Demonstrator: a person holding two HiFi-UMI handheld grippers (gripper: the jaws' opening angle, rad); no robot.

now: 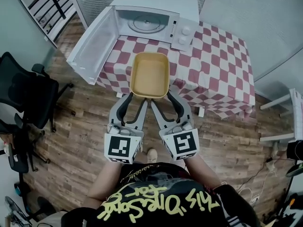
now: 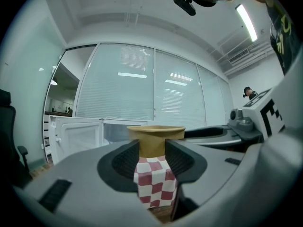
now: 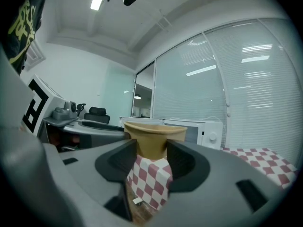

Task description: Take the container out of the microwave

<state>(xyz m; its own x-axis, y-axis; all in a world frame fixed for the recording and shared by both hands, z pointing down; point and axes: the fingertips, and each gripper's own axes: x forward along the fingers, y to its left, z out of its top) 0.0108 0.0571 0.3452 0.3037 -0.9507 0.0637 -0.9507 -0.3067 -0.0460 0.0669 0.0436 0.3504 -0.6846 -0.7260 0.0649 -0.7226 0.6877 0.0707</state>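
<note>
A tan rectangular container [image 1: 150, 74] hangs empty over the front edge of the red-and-white checked table [image 1: 218, 65]. My left gripper [image 1: 134, 97] is shut on its near left corner and my right gripper [image 1: 166, 96] on its near right corner. In the left gripper view the container [image 2: 155, 140] sits pinched between the pads of the left gripper [image 2: 151, 157]. The right gripper view shows the container [image 3: 154, 138] likewise clamped in the right gripper [image 3: 151, 157]. Behind it stands the white microwave [image 1: 151, 18], its door [image 1: 92, 44] swung wide to the left, its glass turntable [image 1: 144, 22] bare.
A black office chair [image 1: 23, 93] stands on the wooden floor at the left. A white rack [image 1: 284, 117] is at the right. Glass walls with blinds [image 2: 142, 84] rise behind the table. The microwave's knobs [image 1: 185, 34] face front.
</note>
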